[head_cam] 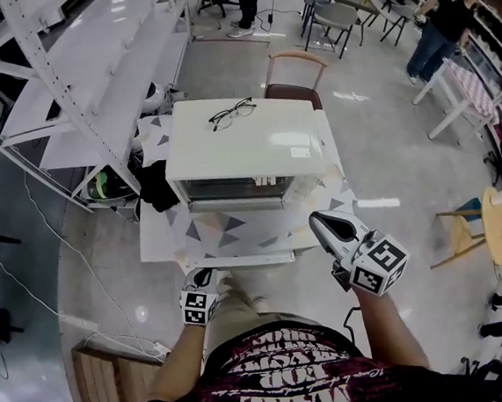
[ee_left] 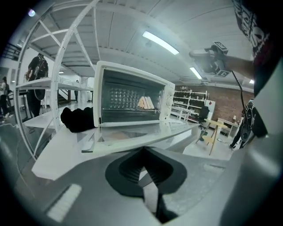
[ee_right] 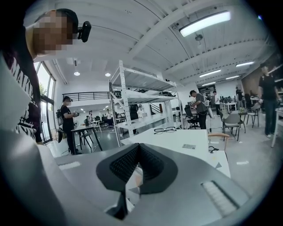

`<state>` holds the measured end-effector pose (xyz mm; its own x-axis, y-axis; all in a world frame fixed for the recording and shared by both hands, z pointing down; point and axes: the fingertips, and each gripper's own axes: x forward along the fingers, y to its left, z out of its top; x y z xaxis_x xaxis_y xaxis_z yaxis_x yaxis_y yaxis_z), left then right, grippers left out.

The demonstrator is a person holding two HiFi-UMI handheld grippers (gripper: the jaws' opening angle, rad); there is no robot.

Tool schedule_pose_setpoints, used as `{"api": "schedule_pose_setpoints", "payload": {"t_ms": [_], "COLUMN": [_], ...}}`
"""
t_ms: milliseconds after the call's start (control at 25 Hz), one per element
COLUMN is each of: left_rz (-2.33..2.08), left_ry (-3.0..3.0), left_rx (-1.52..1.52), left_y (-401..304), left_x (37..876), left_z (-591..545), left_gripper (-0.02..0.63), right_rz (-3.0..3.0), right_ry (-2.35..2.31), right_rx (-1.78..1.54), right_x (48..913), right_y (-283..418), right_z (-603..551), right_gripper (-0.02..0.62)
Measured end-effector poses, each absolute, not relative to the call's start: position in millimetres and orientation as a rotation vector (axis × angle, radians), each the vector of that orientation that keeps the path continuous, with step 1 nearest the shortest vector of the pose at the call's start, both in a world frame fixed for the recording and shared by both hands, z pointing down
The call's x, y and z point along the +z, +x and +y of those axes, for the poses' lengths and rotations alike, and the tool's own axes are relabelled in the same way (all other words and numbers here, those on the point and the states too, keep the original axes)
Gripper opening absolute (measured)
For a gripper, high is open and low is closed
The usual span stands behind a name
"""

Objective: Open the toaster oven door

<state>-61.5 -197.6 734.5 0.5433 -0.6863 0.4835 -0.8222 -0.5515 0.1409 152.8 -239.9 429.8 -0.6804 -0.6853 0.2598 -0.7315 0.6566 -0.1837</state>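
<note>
Toaster oven door (head_cam: 237,235) lies open, near table (head_cam: 156,242) edge.

The person wears a black short-sleeved T-shirt (head_cam: 292,395) with big block letters across the chest, white tinged with pink, and finer print packed around them. Below it are tan trousers (head_cam: 236,316) and pale shoes (head_cam: 259,304). A small black camera (ee_right: 84,30) is strapped at the head on a dark band. The left tongs (head_cam: 200,278) and the right tongs (head_cam: 320,224) are light grey shells lined with black ribbed pads. Each carries a white cube (head_cam: 379,265) printed with black square markers on its faces.
</note>
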Motion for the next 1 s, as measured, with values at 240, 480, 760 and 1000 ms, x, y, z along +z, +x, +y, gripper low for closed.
{"api": "schedule_pose_setpoints", "payload": {"t_ms": [240, 480, 760, 1000], "left_rz": [-1.248, -1.202, -1.186, -1.275], "left_ry": [2.427, 2.421, 2.369, 2.364], "left_rx": [0.527, 0.606, 0.677, 0.650], "left_y": [-62, -61, -77, -98], "left_x": [744, 755, 762, 734], "left_z": [-198, -184, -165, -164], "left_gripper": [0.002, 0.044, 0.098, 0.062], "right_rz": [-2.703, -2.708, -2.728, -2.755], "right_ry": [1.141, 1.125, 1.145, 1.143], "right_rx": [0.430, 0.443, 0.451, 0.469], "right_x": [440, 444, 445, 448], "right_y": [146, 145, 149, 148], "right_z": [-233, -227, -224, -221], "right_gripper": [0.026, 0.026, 0.026, 0.026]}}
